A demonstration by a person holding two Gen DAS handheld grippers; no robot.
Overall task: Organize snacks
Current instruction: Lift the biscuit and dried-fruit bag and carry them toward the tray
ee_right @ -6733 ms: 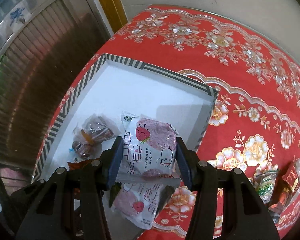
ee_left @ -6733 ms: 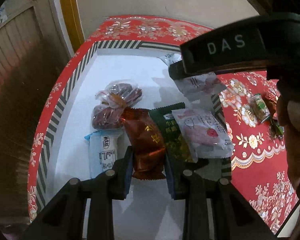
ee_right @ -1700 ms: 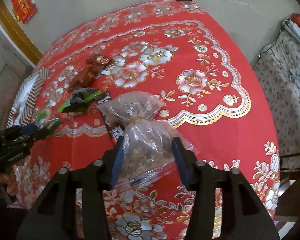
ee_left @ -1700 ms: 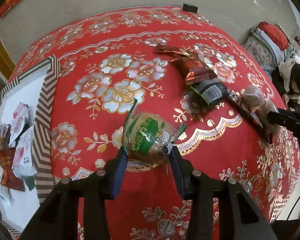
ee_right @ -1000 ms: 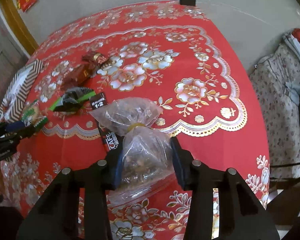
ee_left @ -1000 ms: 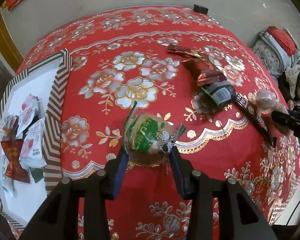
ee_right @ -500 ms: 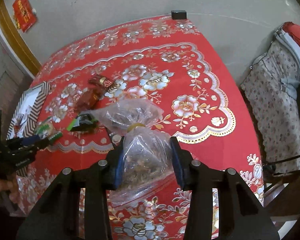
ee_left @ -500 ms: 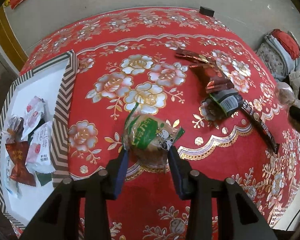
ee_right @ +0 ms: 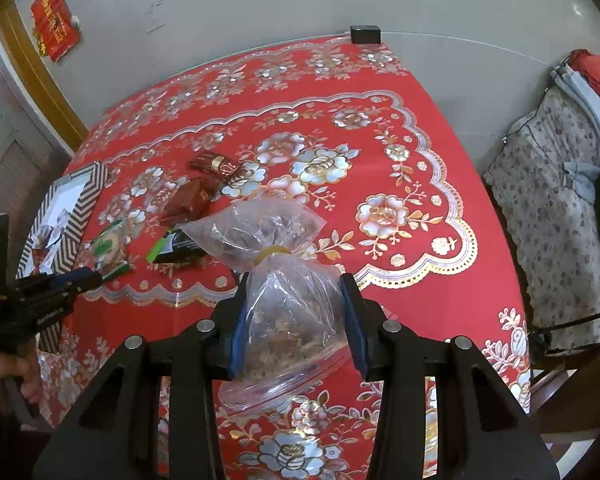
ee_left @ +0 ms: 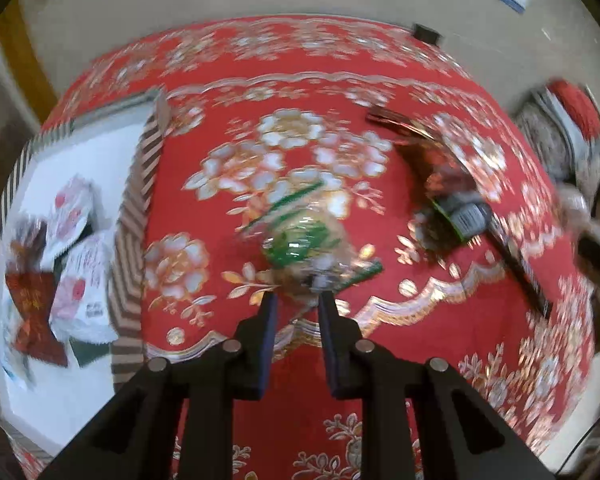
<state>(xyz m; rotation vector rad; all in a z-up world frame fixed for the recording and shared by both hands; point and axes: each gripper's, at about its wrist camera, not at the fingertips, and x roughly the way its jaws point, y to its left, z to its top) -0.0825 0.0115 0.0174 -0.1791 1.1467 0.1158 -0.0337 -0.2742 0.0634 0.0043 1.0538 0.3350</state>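
Black right hand-held gripper (ee_right: 295, 280): your jaws are clamped on the clear bag (ee_right: 296, 312), pads pressing its sides below the yellow tie.
Clear bag: brownish pieces inside; it hangs above the near part of the desk (ee_right: 420, 264), and its lower end bulges out under the fingers.
Left hand-held gripper (ee_left: 296, 300): the jaws have just been closing, then eased a touch apart; they stand narrow, with the near end of the green packet (ee_left: 304, 240) pinched between the tips.
Green packet: over the red cloth between the striped tray (ee_left: 140, 200) and the loose snacks; heavy blur, so you cannot tell whether it is clear of the cloth.
Open room: bare cloth lies between the packet and the tray's near wall, and a wide bare stretch lies to the right of the clear bag.
Loose snacks: brown wrappers (ee_right: 188, 200), a dark packet (ee_right: 176, 246) with a green edge, and a long dark stick (ee_left: 520, 272) lie close together.
Tray: white floor, with pink-and-white and red packets crowded at its near end; the far end is free.
Edges: the desk's right edge drops off beside a floral-covered seat (ee_right: 552, 216).
Hard to make out: the left view is smeared throughout; the bag hides the cloth behind it; your hand (ee_right: 4, 368) is cut off at the frame's edge.
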